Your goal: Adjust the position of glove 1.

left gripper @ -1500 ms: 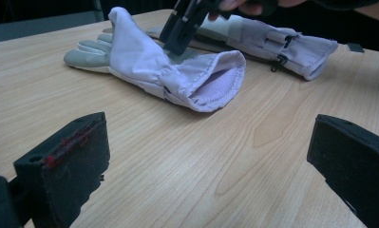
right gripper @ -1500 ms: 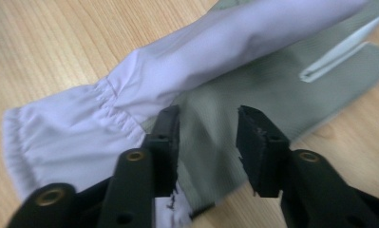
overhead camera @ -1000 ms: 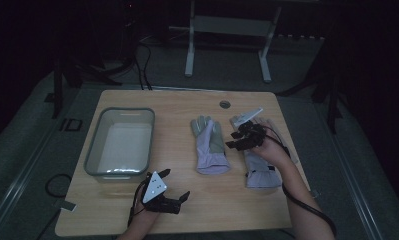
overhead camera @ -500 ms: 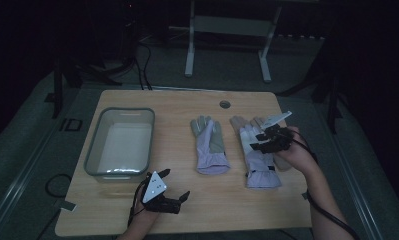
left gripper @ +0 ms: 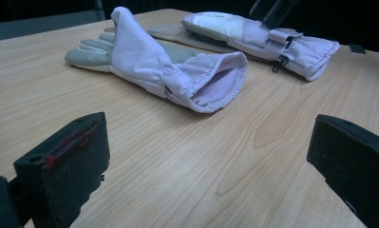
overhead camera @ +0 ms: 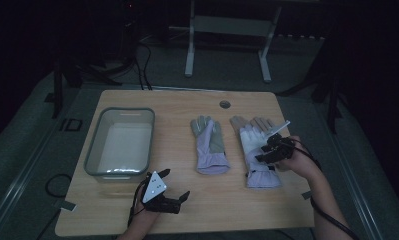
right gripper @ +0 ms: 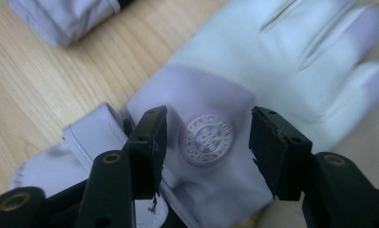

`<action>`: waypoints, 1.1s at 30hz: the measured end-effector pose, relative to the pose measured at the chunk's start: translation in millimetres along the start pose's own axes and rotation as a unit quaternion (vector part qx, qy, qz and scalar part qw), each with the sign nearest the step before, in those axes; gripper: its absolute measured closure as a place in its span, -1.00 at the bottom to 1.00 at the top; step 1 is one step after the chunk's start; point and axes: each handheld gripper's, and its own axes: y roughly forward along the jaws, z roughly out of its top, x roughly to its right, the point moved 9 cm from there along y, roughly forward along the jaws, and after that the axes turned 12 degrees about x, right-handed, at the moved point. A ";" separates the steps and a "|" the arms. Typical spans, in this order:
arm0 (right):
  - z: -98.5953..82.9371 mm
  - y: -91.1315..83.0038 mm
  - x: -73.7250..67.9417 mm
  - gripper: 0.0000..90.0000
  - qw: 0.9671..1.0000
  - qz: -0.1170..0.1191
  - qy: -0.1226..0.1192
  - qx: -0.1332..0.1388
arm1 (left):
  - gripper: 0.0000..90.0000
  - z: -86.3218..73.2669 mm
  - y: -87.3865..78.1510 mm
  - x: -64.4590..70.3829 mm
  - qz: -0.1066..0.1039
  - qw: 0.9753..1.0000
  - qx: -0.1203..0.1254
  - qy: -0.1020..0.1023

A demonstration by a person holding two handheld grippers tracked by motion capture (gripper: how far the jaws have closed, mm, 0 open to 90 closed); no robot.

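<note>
- Right glove (overhead camera: 256, 152) is lying flat on the bench (overhead camera: 187, 210), fingers pointing away from the person, near the right edge; the round badge (right gripper: 206, 139) on its back is sitting between the jaws.
- Right tool (overhead camera: 273, 150) is hovering just over that glove's wrist area, jaws partly open and holding nothing.
- Left glove (overhead camera: 208, 145) is lying just beside it, apart, cuff gaping toward the person.
- Left tool (overhead camera: 172, 192) is resting near the front edge, jaws wide, holding nothing, pointing at the left glove's cuff (left gripper: 215, 85).
- Plastic tub (overhead camera: 120, 142) is sitting well to the left.
- Risk: jaws are straddling flat fabric, so closing may pinch just the top layer and the glove could slip or drag.
- Risk: the cuff strap (right gripper: 90, 137) is sitting by one jaw and might snag.
</note>
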 end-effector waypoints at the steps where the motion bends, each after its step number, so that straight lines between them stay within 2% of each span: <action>1: -2.8 3.4 0.9 -0.02 1.000 -0.006 -0.003 -0.005 | -0.99 0.0 0.0 0.1 0.000 1.000 0.000 0.000; 6: -10.6 13.0 2.7 0.01 1.000 -0.010 0.001 -0.005 | -0.99 0.0 0.0 0.2 -0.001 1.000 0.000 0.000; 9: -13.7 13.4 1.8 0.24 1.000 0.002 0.024 0.001 | -0.99 0.0 0.0 0.4 -0.001 1.000 0.000 0.001; 11: -15.4 12.8 0.5 0.35 0.999 0.004 0.032 0.007 | -0.99 0.0 0.0 0.4 -0.001 1.000 0.000 0.001; 14: -16.4 11.5 -1.1 0.41 0.999 -0.005 0.045 0.018 | -0.99 -0.1 0.1 0.2 0.000 1.000 0.000 0.000; 17: -15.3 8.8 -2.2 0.55 0.997 -0.020 0.061 0.031 | -0.99 0.0 0.1 0.0 0.001 1.000 0.000 0.000; 21: -11.3 -1.9 -3.8 0.68 0.996 -0.037 0.070 0.041 | -0.99 0.0 0.1 -0.2 0.002 1.000 0.000 0.000; 24: -7.7 -11.6 -6.8 0.69 0.995 -0.031 0.081 0.050 | -0.99 0.0 0.0 -0.3 0.002 1.000 0.000 -0.001; 27: -1.8 -23.2 -10.6 0.69 0.994 -0.026 0.082 0.061 | -0.99 0.0 0.1 -0.2 0.002 1.000 0.000 0.000; 33: 22.6 -49.2 -8.7 0.69 0.993 -0.043 0.074 0.087 | -0.99 0.0 0.0 -0.3 0.002 1.000 0.000 0.000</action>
